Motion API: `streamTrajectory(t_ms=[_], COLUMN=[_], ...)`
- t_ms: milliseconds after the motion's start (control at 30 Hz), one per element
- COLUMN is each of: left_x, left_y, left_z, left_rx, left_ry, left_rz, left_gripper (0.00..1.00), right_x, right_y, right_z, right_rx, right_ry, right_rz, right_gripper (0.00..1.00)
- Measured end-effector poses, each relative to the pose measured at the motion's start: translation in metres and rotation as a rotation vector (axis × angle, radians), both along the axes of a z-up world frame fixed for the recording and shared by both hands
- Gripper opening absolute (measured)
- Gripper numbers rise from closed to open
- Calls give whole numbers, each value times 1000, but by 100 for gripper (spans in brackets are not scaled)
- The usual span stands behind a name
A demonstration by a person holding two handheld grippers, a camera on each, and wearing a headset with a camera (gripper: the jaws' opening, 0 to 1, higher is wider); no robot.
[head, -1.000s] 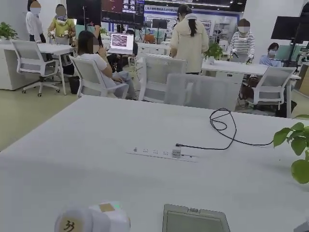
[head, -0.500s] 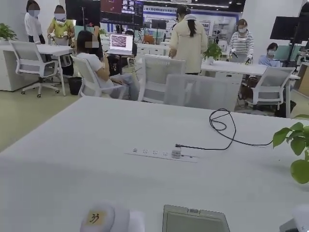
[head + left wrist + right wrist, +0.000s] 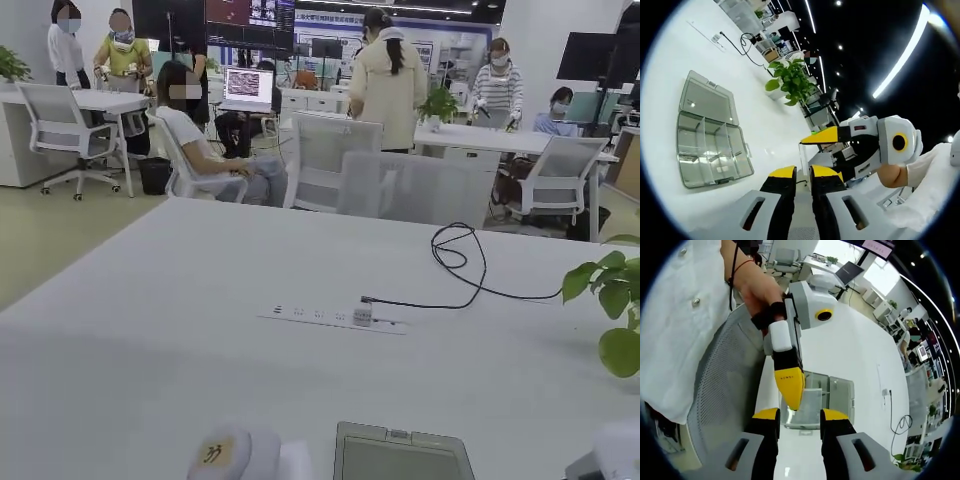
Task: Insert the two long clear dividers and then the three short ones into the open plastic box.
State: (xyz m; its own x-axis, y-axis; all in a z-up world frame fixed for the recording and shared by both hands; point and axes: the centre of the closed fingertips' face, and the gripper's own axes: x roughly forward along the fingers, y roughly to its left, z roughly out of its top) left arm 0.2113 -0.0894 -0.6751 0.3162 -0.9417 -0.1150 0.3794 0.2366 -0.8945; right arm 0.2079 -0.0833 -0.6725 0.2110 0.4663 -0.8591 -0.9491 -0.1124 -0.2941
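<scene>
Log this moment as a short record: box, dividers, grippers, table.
box: clear plastic box open on the white table, lid laid back
dividers: dividers stand inside; count unclear
left: left gripper jaws nearly together, empty
right: right gripper jaws apart, empty
other: power strip, black cable, plant
</scene>
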Motion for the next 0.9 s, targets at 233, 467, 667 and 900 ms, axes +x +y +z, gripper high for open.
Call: streamTrajectory(t_ms=[233,467,667,900], left_x=[-2,-2,0,0], left_y=[-1,-1,0,1], left_z=[0,-1,-1,-1], left_rx=[-5,6,-1,6], left_ry=[0,-13,-6,-25], left_rz=[-13,-10,6,6], left_gripper=[0,0,0,0], right_x=[-1,-1,0,1], right_y=[0,0,1,3], right_z=[-2,-3,-2,2], right_rx=[-11,-14,-16,5], right_ry=[-2,-4,-14,-8], right_rz=[6,10,18,9], right_gripper=[33,33,33,34])
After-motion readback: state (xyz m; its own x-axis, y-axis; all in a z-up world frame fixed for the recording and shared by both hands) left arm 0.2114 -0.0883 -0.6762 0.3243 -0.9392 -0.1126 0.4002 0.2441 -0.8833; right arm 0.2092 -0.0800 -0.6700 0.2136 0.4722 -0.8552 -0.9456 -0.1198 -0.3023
